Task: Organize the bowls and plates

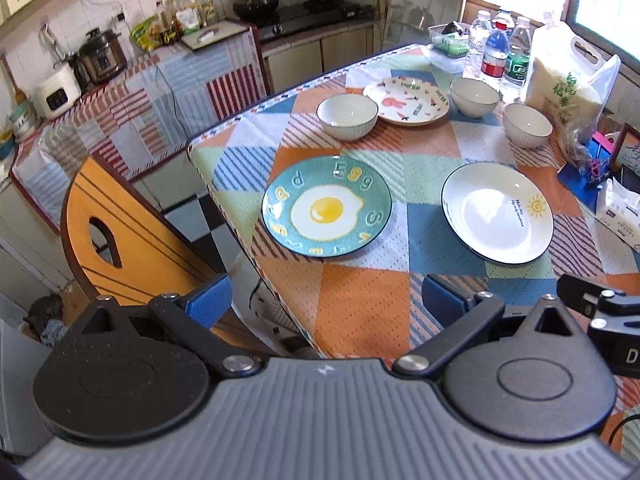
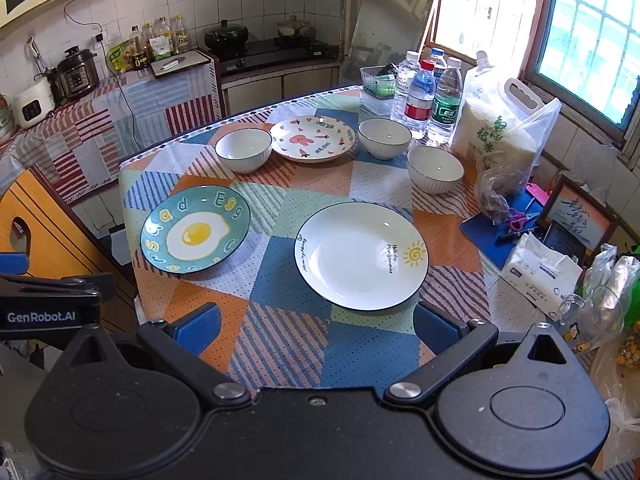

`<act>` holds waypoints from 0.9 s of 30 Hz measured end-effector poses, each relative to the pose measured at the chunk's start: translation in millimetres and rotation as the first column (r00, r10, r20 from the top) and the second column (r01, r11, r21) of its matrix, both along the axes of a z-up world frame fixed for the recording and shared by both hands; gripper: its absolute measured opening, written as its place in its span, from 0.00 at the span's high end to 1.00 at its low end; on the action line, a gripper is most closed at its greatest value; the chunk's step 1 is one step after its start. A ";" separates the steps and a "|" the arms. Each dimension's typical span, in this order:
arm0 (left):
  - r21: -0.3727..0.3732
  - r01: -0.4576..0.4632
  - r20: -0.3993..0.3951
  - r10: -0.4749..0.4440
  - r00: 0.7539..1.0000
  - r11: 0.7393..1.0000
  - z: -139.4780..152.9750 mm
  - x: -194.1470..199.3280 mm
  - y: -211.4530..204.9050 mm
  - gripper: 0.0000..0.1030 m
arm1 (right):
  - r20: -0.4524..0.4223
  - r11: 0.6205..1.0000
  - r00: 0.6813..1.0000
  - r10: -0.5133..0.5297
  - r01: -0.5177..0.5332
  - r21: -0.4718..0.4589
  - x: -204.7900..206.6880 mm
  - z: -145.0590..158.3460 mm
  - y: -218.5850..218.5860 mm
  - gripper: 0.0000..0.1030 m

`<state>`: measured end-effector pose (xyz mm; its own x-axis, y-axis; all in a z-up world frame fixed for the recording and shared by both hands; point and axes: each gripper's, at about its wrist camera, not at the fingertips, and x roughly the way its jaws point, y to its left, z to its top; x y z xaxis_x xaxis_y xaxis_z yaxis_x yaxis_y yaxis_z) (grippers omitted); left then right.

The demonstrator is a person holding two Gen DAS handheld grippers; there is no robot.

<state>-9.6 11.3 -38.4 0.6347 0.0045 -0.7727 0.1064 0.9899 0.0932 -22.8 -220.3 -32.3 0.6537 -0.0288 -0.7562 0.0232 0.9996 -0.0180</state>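
Observation:
On the patterned tablecloth lie a teal egg plate [image 1: 326,206] [image 2: 195,229], a white sun plate [image 1: 497,212] [image 2: 361,256] and a pink rabbit plate [image 1: 406,101] [image 2: 312,138] at the back. Three white ribbed bowls stand apart: one left of the rabbit plate [image 1: 347,116] [image 2: 243,149], one right of it [image 1: 475,97] [image 2: 384,138], one further right [image 1: 527,125] [image 2: 435,169]. My left gripper [image 1: 326,304] is open and empty, above the table's near edge. My right gripper [image 2: 316,330] is open and empty, short of the sun plate.
Water bottles [image 2: 430,96], a rice bag [image 2: 500,128], a tissue pack [image 2: 540,272] and a picture frame [image 2: 576,220] crowd the table's right side. An orange chair [image 1: 120,240] stands left of the table. A kitchen counter [image 2: 100,120] runs behind.

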 end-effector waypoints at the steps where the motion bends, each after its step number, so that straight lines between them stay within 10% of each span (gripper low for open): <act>1: 0.001 0.003 -0.002 -0.003 1.000 1.000 0.5 -0.1 -0.5 0.00 | 0.003 1.000 1.000 0.003 -0.003 0.001 -0.6 0.4 0.4 0.00; 27: 0.012 0.007 -0.046 -0.006 0.999 1.000 -5.5 2.0 1.5 0.00 | 0.010 1.000 1.000 0.009 -0.009 0.012 -3.1 -5.8 -8.3 0.00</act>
<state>-7.6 12.8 -44.0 0.5982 0.0104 -0.8013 0.1174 0.9880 0.1005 -25.9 -228.6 -38.1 0.6616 -0.0139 -0.7497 0.0148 0.9999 -0.0055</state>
